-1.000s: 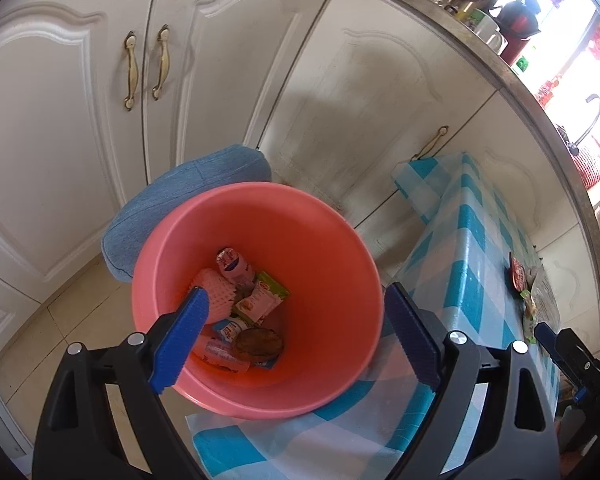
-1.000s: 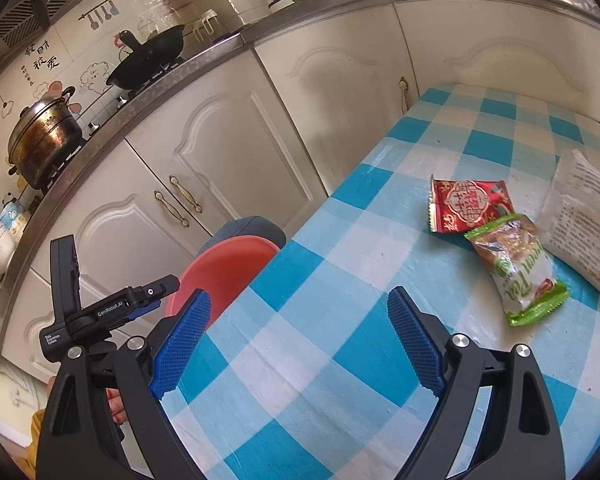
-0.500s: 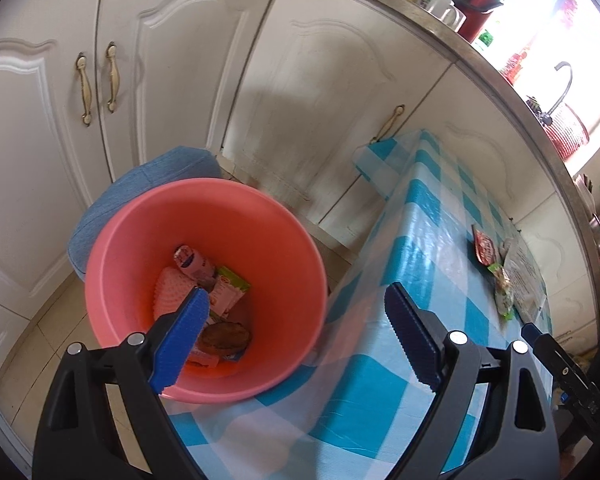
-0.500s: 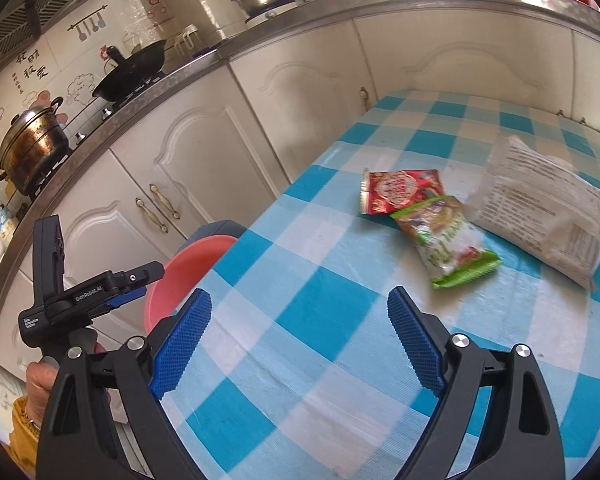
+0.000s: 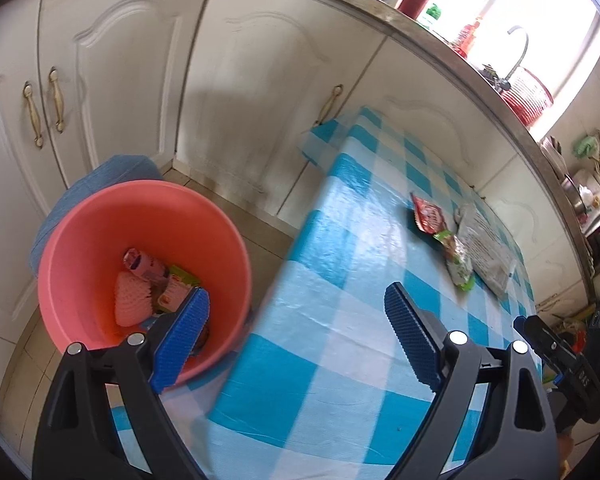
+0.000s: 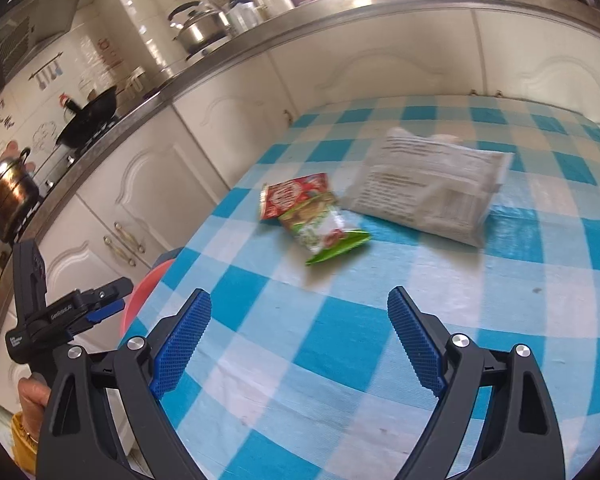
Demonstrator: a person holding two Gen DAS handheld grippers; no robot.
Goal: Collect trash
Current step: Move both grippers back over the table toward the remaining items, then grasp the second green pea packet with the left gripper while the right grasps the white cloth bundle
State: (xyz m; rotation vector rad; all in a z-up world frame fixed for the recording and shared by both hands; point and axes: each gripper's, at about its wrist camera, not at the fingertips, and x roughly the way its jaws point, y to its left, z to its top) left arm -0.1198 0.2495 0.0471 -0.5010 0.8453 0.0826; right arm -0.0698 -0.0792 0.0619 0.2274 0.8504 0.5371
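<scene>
Jaws still wide, wrappers [image 6: 320, 216] nearer, bucket [image 5: 100, 216] sidelined

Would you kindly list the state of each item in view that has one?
left gripper: open, empty.
right gripper: open, empty.
pink bucket: upright, holding trash.
red packet: lying on the table, partly under the green packet.
green packet: lying flat.
white bag: lying flat.
cabinet doors: closed.
</scene>
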